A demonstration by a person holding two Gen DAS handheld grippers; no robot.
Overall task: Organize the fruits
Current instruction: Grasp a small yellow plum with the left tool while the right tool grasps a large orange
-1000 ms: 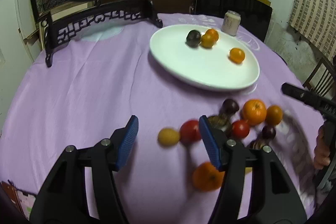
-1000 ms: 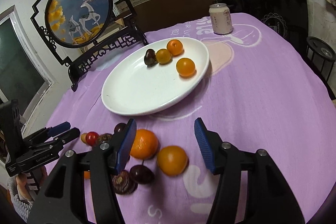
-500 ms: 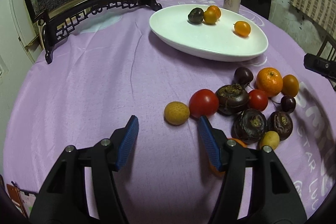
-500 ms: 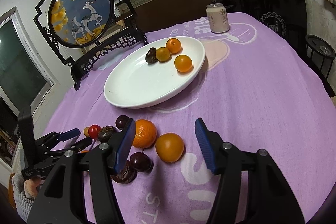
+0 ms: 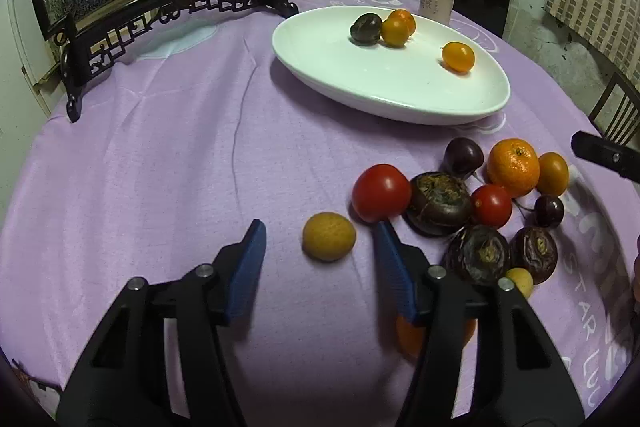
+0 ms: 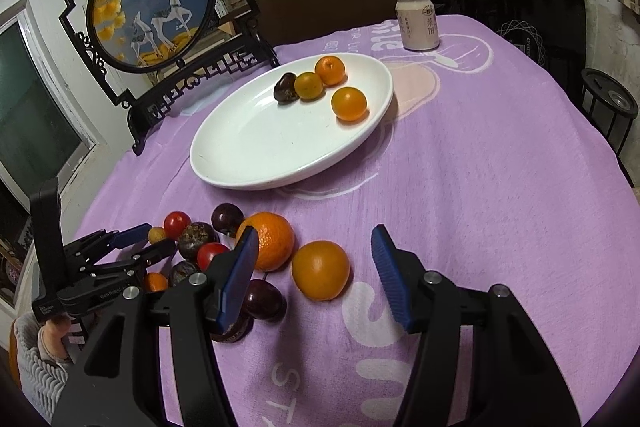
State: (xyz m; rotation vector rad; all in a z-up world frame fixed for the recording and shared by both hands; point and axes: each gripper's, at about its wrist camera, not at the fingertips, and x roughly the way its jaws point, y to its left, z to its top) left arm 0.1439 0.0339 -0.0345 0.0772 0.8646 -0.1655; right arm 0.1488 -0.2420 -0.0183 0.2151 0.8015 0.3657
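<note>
A white plate [image 5: 400, 99] [image 6: 248, 163] holds a dark fruit and three small oranges. Loose fruit lies on the purple cloth in front of it. My left gripper [image 5: 320, 227] is open, low over the cloth, with a small yellow fruit [image 5: 329, 236] between its fingertips and a red tomato [image 5: 381, 191] just beyond its right finger. My right gripper [image 6: 314, 237] is open, and a smooth orange [image 6: 321, 269] lies between its fingers. A mandarin [image 6: 269, 239] [image 5: 513, 167] sits by its left finger. The left gripper also shows in the right wrist view [image 6: 140, 241].
A drink can [image 6: 417, 23] [image 5: 437, 3] stands behind the plate. A framed deer screen on a black stand [image 6: 160, 27] [image 5: 168, 7] is at the back left. Dark chestnut-like fruits [image 5: 438, 203], cherries and a small tomato [image 5: 491, 206] crowd the pile.
My left gripper has come down and forward toward the small yellow fruit, which now sits between its fingertips. My right gripper has closed in on the smooth orange.
</note>
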